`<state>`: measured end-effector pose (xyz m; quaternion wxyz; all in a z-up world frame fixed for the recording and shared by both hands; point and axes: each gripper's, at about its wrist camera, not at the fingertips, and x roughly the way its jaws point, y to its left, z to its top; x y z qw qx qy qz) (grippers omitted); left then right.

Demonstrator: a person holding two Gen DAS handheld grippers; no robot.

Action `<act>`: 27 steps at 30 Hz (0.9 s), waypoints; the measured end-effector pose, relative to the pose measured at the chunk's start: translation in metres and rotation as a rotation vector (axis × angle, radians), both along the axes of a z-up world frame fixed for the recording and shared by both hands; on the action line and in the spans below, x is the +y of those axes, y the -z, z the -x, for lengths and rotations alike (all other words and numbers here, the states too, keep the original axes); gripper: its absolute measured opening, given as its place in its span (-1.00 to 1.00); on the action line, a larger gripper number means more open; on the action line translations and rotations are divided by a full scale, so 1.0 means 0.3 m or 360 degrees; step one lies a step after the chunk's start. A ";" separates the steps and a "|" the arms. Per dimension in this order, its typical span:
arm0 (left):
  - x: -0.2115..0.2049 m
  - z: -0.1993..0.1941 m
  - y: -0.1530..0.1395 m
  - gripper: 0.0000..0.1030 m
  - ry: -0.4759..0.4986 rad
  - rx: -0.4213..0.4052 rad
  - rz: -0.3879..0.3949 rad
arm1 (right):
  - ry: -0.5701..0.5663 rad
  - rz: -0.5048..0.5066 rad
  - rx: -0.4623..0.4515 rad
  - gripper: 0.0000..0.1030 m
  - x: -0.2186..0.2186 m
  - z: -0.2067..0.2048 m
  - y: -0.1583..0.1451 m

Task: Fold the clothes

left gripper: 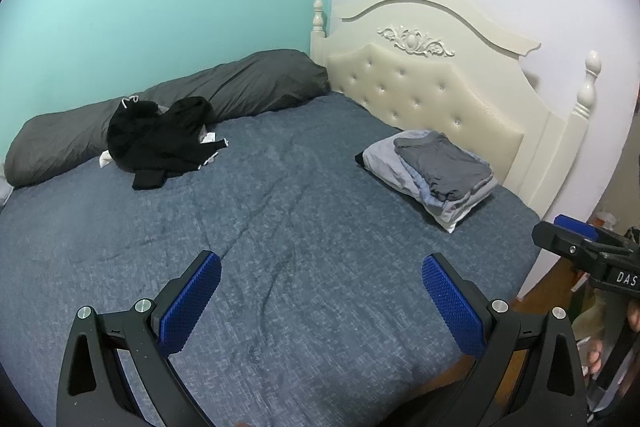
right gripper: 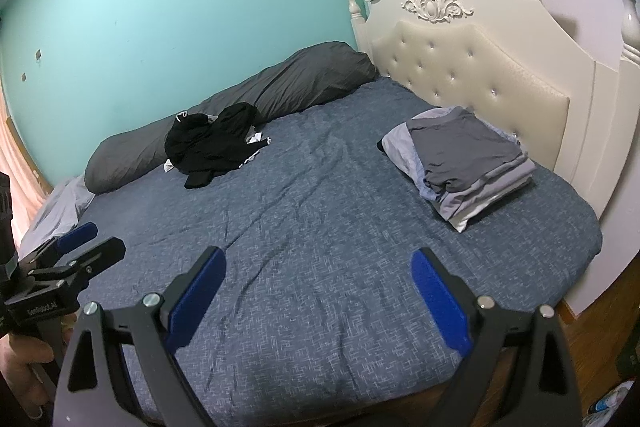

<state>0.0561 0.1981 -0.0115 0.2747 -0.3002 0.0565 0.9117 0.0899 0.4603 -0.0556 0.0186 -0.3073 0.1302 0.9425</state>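
Observation:
A crumpled heap of black clothes (left gripper: 160, 141) (right gripper: 214, 143) lies at the far left of the bed, against a long grey pillow. A neat stack of folded grey and pale blue clothes (left gripper: 434, 173) (right gripper: 464, 163) rests by the headboard at the right. My left gripper (left gripper: 320, 293) hovers open over the near part of the blue bedspread, nothing between its blue pads. My right gripper (right gripper: 318, 289) is likewise open and empty above the near edge. Each gripper shows at the edge of the other's view, the right one (left gripper: 576, 239) and the left one (right gripper: 86, 243).
The blue bedspread (left gripper: 280, 227) (right gripper: 320, 207) covers the bed. A long grey pillow (left gripper: 224, 95) (right gripper: 280, 87) lies along the teal wall. A cream tufted headboard (left gripper: 432, 83) (right gripper: 480, 59) stands at the right. Wood floor (right gripper: 588, 347) lies beyond the bed's right edge.

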 end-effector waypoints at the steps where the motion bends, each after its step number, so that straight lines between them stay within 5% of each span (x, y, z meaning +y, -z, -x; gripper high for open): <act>1: 0.000 0.002 0.001 0.99 -0.0002 -0.0004 -0.0001 | -0.0001 0.0000 -0.0003 0.84 0.000 0.000 0.001; 27: 0.006 0.005 0.008 0.99 0.0027 -0.0010 0.0015 | 0.0017 0.0015 -0.0004 0.84 0.010 -0.007 0.011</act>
